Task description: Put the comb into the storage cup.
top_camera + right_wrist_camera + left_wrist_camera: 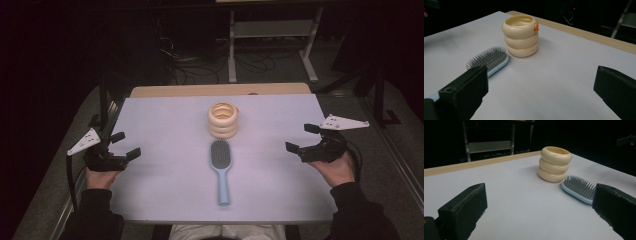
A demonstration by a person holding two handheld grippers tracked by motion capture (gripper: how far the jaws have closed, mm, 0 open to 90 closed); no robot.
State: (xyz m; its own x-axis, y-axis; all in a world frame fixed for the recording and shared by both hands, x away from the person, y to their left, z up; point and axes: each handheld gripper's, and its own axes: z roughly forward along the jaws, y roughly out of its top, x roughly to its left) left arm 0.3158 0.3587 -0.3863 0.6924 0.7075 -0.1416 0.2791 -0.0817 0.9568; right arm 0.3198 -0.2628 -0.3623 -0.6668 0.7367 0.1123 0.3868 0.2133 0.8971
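Observation:
A light blue hairbrush [220, 167] lies bristles up in the middle of the white table [165, 175], handle toward the person. Just beyond its head stands a cream ringed holder [223, 120], hollow at the top. The left gripper view has the holder [554, 163] and the brush head [579, 188] to the right; the right gripper view has the holder [521, 35], with a small orange tab, and the brush [489, 60] to the left. My left gripper [125, 145] is open at the table's left edge. My right gripper [303, 138] is open at the right edge. Both hold nothing.
A tan wooden strip [220, 90] runs along the table's far edge. Behind it, on the dark floor, are a metal shelf frame [272, 40] and loose cables [200, 65]. Wide bare surface lies on both sides of the brush.

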